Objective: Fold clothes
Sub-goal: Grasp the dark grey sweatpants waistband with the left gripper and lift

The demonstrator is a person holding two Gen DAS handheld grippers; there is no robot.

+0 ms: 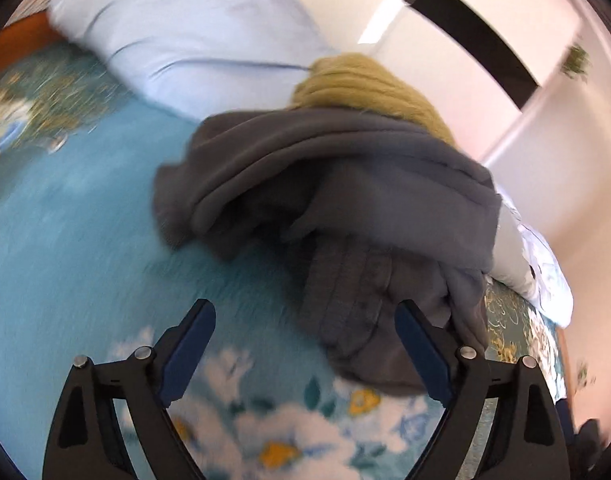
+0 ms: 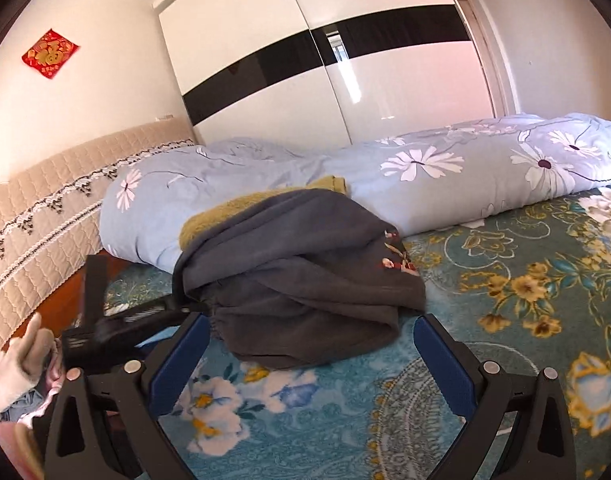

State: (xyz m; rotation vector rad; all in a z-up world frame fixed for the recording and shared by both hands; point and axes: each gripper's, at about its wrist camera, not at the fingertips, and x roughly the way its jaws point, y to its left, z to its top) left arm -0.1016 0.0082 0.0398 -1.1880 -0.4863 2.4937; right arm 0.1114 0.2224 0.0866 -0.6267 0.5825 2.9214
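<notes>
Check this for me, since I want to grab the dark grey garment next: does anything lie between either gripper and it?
Nothing visible does. The left gripper and right gripper both have open jaws, with only the blue floral bedspread before the crumpled dark grey fleece garment. The mustard knitted garment lies behind, under it.

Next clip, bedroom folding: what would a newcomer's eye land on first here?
Most likely the dark grey garment, heaped in the middle of the teal floral bedspread, with a mustard-yellow knit lying under its far edge. Behind them a pale blue flowered duvet lies rolled along the bed. Both grippers, left and right, are open and empty near the heap.
</notes>
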